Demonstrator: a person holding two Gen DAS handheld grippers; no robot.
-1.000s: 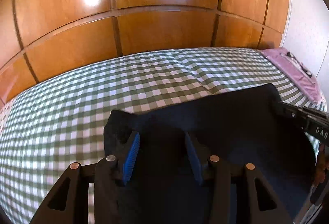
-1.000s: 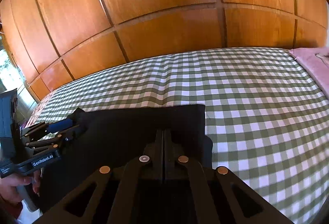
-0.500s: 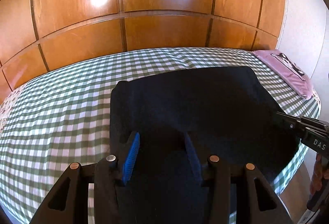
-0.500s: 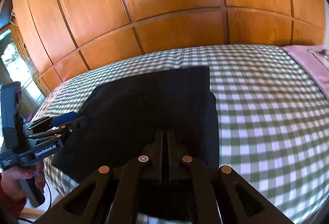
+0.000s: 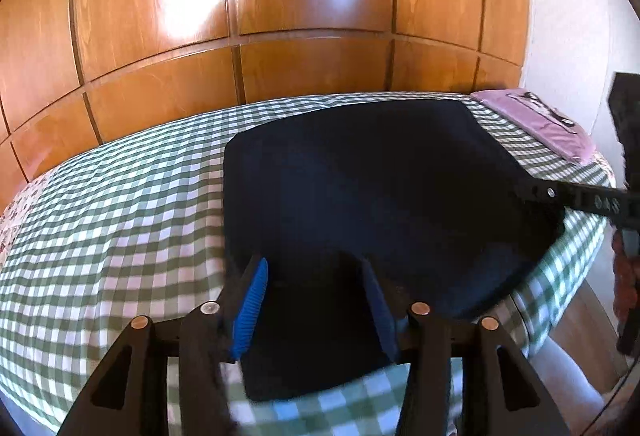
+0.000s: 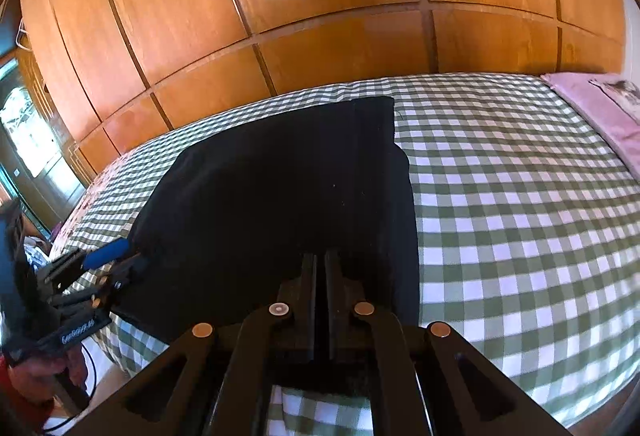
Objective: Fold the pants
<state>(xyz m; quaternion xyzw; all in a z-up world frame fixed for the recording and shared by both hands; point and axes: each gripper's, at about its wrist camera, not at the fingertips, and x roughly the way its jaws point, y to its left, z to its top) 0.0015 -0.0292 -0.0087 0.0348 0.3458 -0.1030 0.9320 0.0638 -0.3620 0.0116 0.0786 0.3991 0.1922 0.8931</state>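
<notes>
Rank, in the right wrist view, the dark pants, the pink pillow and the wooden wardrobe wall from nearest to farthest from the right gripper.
1. Dark pants: the right gripper is shut on their near edge.
2. Pink pillow: far right, at the bed's end.
3. Wooden wardrobe wall: straight ahead, beyond the bed's far edge.

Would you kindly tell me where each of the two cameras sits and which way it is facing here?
Left wrist: on the left gripper, looking along its parted blue pads over the dark pants on the checked bedspread toward the wooden wardrobe; the right gripper enters from the right.
Right wrist: on the right gripper, jaws together on the pants; left gripper at left.
Shared: pants, bedspread, wardrobe, pink pillow.
</notes>
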